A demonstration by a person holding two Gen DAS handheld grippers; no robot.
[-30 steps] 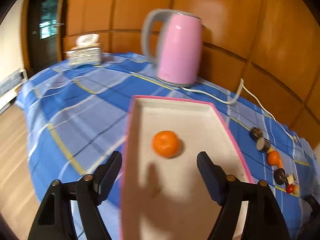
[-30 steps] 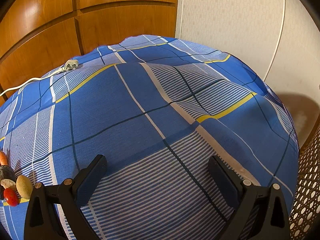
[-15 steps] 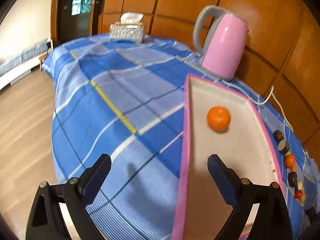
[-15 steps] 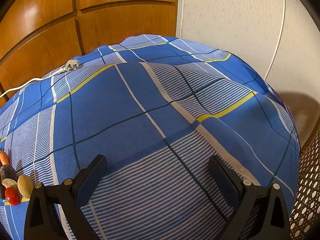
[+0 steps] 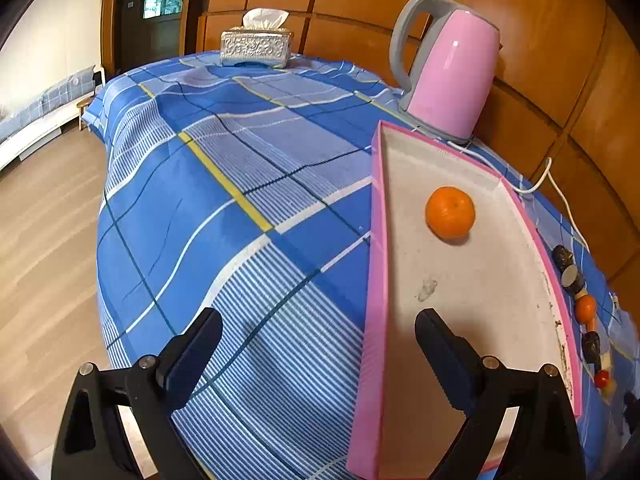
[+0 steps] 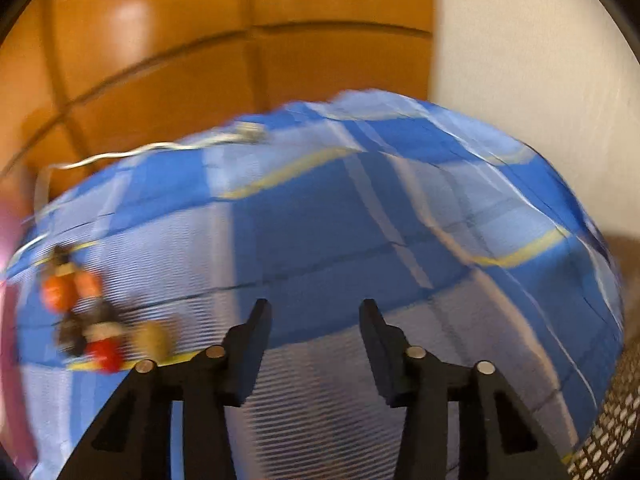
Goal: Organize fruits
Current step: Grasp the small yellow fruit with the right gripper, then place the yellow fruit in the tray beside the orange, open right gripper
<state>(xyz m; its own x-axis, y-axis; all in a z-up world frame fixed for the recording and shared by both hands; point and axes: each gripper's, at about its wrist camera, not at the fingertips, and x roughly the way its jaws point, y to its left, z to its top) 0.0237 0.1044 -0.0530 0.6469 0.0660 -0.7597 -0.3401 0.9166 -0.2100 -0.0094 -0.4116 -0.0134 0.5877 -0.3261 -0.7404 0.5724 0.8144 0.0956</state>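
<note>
The right gripper (image 6: 314, 332) has swung toward the fruits (image 6: 86, 320), jaws closing empty; left gripper (image 5: 318, 344) wide, straddling the tray (image 5: 378, 280) rim.

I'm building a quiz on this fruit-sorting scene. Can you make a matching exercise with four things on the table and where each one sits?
Things:
1. orange
2. pink kettle
3. tissue box
4. small fruits

Places:
A. at the far end of the table, by the wood wall
B. in a row on the cloth, right of the tray
C. inside the pink tray
D. just behind the tray's far end

Pairs: 1-C, 2-D, 3-A, 4-B
</note>
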